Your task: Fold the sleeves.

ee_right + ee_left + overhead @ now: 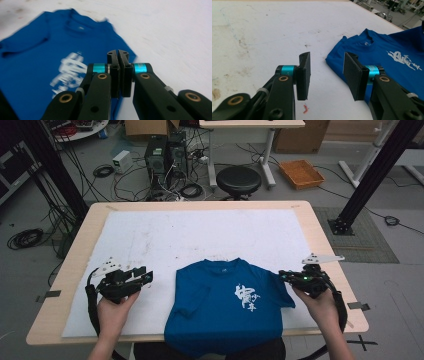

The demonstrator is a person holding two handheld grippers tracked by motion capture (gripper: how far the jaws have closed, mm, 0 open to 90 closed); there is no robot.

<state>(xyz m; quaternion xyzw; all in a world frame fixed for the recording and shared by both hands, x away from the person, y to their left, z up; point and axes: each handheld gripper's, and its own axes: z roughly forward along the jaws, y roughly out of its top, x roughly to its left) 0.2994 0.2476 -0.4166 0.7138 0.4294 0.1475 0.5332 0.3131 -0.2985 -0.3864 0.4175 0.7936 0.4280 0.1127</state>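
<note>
White sheeting covered the table [75,245], and a blue T-shirt [225,305] lay flat at its near edge, hem hanging over. Left tool [145,276] hovered beside the left sleeve, jaws parted, gripping nothing. Right tool [283,275] sat by the right sleeve, jaws shut, seemingly empty though blurred.

Each claw, left claw [327,75] and right claw [119,75] alike, is black with flat rectangular pads, teal collars, brass-ringed pivots, white zip ties and a trailing black cable.
</note>
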